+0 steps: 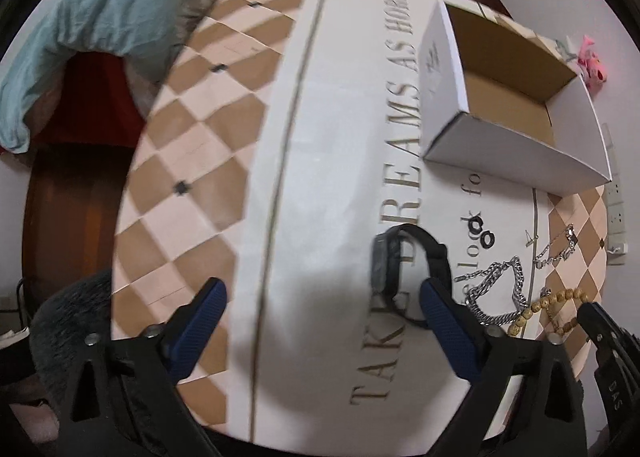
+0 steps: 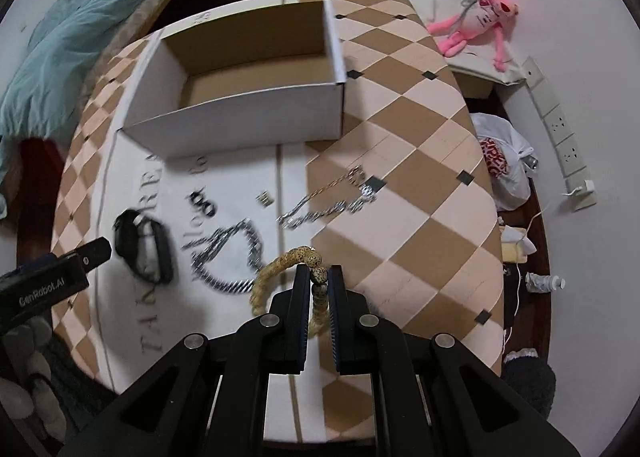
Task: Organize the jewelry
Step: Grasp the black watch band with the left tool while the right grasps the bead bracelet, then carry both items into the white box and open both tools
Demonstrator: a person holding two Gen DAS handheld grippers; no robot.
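Note:
My right gripper (image 2: 318, 277) is shut on a tan bead bracelet (image 2: 280, 265), which hangs between its fingers just above the table; the bracelet also shows in the left wrist view (image 1: 560, 297). My left gripper (image 1: 320, 293) is open and empty, its right finger (image 1: 444, 309) beside a black watch (image 1: 400, 261) lying on the table. A thick silver chain (image 2: 232, 253), a thinner chain (image 2: 332, 205), two black rings (image 2: 202, 201) and a small clasp (image 2: 264, 199) lie on the table. An open white cardboard box (image 2: 240, 121) stands behind them.
The table (image 2: 420, 177) has a checkered brown cloth with lettering. A pink plush toy (image 2: 476, 29) lies at the back right. A plastic bag (image 2: 504, 165) and power strips (image 2: 560, 129) are off the right edge. A teal blanket (image 2: 68, 53) lies at the left.

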